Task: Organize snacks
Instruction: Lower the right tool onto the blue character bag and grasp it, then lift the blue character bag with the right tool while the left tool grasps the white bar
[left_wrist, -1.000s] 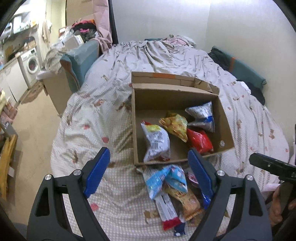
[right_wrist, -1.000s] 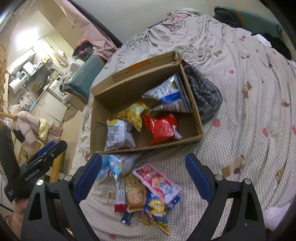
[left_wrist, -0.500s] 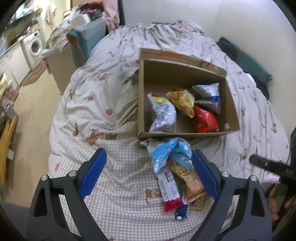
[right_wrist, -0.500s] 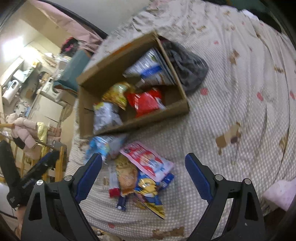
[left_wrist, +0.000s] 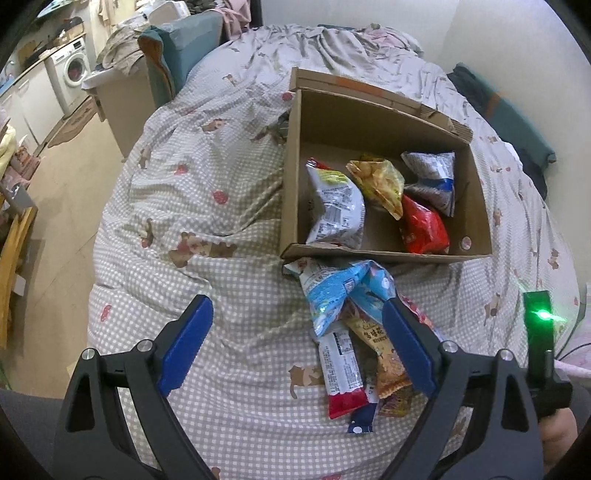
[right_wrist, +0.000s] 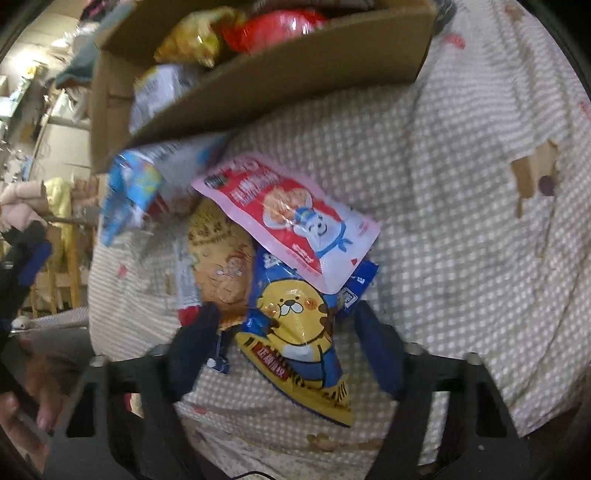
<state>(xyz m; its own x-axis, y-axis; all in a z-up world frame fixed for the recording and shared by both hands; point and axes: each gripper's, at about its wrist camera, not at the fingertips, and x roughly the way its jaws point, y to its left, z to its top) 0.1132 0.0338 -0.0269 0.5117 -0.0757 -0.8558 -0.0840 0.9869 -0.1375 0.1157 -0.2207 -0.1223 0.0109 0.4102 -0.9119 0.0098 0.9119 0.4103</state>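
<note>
Right tool (right_wrist: 284, 339) closing around tiger-print packet (right_wrist: 295, 332), not yet gripping, writing unreadable, left tool (left_wrist: 295, 332) wide open

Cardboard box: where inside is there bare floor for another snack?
Cardboard box floor is bare along the far wall, behind the white packet and yellow packet. The near half is crowded; the red packet fills the right.

Left claw (left_wrist: 295, 339) pointing steeply down, jaws spread wide. Right claw (right_wrist: 284, 332) pointing steeply down, jaws closing.
</note>
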